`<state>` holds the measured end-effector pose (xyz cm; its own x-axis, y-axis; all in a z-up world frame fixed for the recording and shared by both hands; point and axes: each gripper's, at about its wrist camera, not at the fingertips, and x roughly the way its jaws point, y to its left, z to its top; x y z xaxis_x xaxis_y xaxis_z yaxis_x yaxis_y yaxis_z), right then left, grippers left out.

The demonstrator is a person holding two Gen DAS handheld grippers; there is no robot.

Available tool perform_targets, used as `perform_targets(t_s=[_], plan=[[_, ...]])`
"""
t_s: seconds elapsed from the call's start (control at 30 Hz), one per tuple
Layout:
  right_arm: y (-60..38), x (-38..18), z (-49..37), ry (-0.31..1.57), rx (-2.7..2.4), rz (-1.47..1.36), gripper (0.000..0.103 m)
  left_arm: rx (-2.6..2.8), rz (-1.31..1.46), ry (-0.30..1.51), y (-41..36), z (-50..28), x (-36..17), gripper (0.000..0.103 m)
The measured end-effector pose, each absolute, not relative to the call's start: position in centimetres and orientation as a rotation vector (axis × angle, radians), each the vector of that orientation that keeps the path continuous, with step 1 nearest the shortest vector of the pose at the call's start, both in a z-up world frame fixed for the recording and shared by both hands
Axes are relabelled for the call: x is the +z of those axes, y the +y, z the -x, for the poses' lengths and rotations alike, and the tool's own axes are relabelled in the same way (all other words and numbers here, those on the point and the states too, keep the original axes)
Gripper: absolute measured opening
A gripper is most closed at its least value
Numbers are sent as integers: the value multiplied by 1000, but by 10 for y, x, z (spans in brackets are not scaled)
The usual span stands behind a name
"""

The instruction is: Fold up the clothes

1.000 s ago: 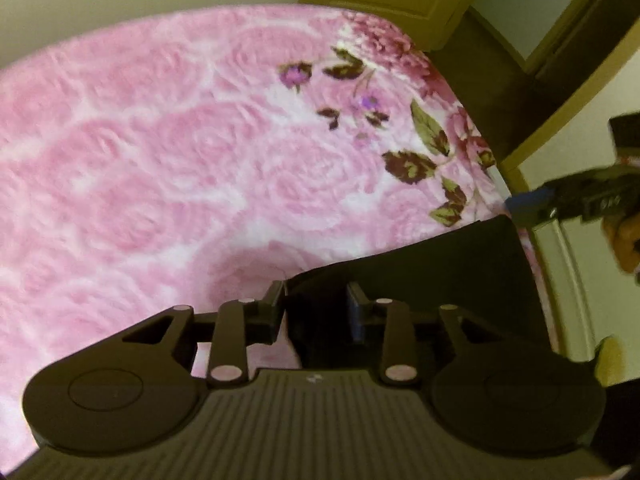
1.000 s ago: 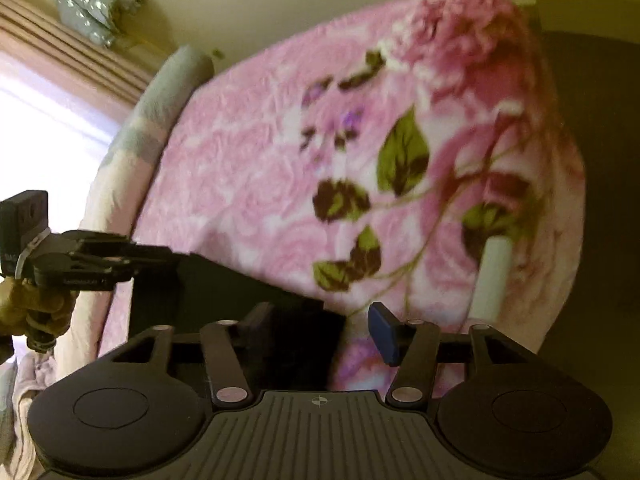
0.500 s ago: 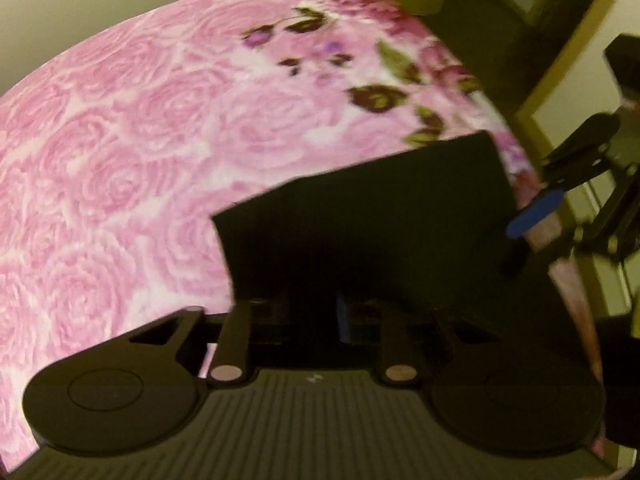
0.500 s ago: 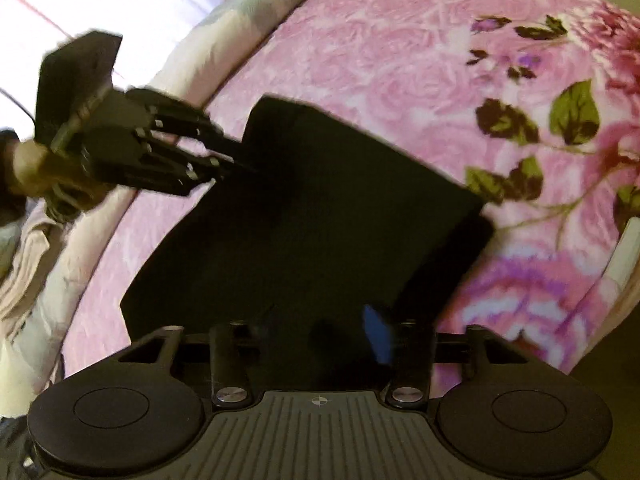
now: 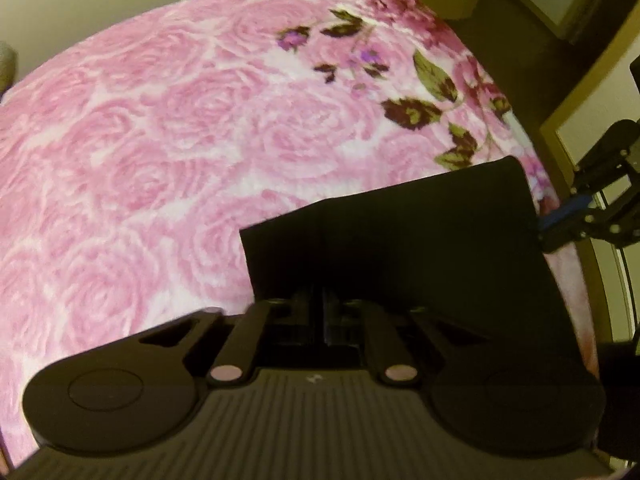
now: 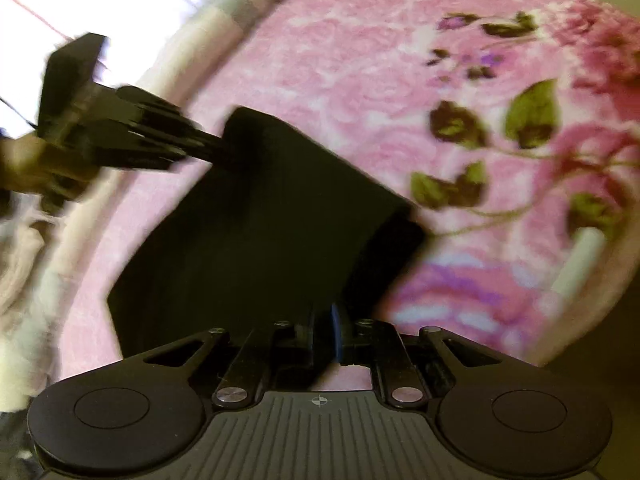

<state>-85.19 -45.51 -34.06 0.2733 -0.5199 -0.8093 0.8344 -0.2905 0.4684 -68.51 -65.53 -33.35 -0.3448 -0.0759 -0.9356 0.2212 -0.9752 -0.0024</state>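
A black garment (image 5: 400, 248) lies folded as a flat dark panel on the pink rose blanket (image 5: 160, 140). My left gripper (image 5: 319, 316) is at its near edge with cloth between the jaws, which stand almost together and are starting to open. The right wrist view shows this left gripper (image 6: 208, 148) at the far left corner of the black garment (image 6: 260, 220). My right gripper (image 6: 326, 332) is closing on the near right edge, cloth between its blue pads. In the left wrist view the right gripper (image 5: 552, 228) touches the panel's right side.
The blanket (image 6: 340, 60) covers a bed, with a long bolster (image 6: 240, 4) along its far side under a bright window. Pale bedding (image 6: 16, 248) is heaped at the left. A white roll (image 6: 580, 260) lies near the right edge. Dark floor (image 5: 520, 40) and a door lie beyond.
Both grippers have closed in on the black garment's edges. The right gripper has rolled and narrowed from wide open to nearly together on the cloth. More of the garment now fills both views.
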Motion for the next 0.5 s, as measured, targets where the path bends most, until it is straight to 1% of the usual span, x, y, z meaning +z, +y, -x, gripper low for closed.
perform_targets(t_s=[0.03,0.07,0.17,0.27,0.4,0.5], plan=[[-453,-337,852,356,-1379,-1276,15,-2420,-1653,202,-652,675,-326,32],[-451,-333,851,371,-1388,-1265,15,-2411,-1628,217,-649,664,-318,33],[-448,-314,841,367,-1379,-1207,15,-2361,-1564,268,-632,621,-301,33],[-449,-303,814,343,-1338,-1175,15,-2304,-1535,305,-603,570,-298,33],[-454,-307,761,349,-1265,-1164,16,-2217,-1539,376,-566,507,-326,32],[-451,-327,723,429,-1227,-1156,16,-2124,-1528,395,-554,474,-357,30]])
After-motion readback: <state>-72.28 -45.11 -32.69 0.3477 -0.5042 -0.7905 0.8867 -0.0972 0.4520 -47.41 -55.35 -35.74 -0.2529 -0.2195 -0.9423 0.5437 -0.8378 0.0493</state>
